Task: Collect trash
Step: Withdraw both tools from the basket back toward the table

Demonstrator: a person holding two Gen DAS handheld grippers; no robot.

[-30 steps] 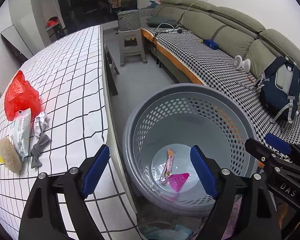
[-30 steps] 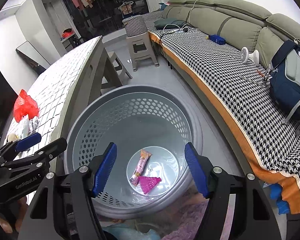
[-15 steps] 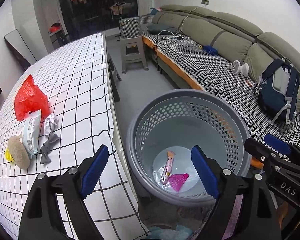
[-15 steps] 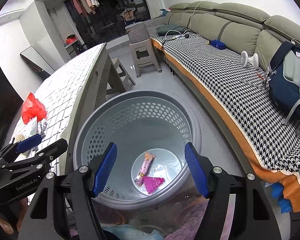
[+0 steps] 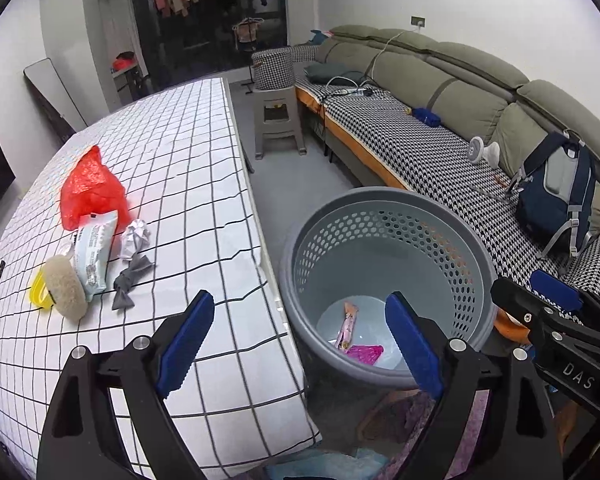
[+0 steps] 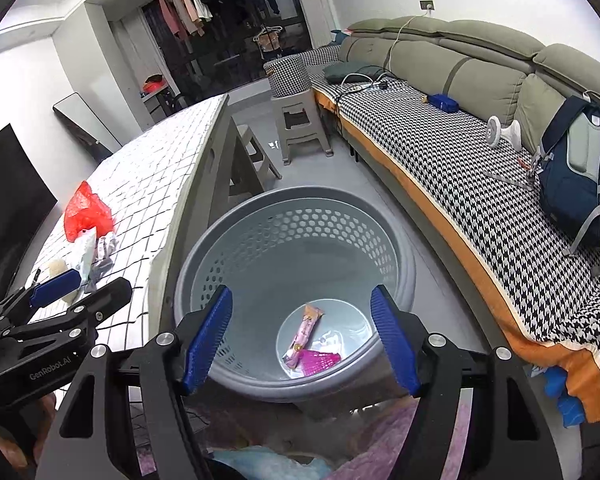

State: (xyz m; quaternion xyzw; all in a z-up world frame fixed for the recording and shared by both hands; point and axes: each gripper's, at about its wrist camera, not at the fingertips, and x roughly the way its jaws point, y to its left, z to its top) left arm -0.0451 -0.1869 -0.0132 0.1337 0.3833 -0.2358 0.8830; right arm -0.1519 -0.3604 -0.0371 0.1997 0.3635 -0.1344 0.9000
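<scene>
Trash lies on the table, left of both gaping tongs.

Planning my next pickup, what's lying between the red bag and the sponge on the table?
In the left wrist view, a white wrapper lies between the red bag and the sponge, touching both. Crumpled foil sits just beside it.
</scene>
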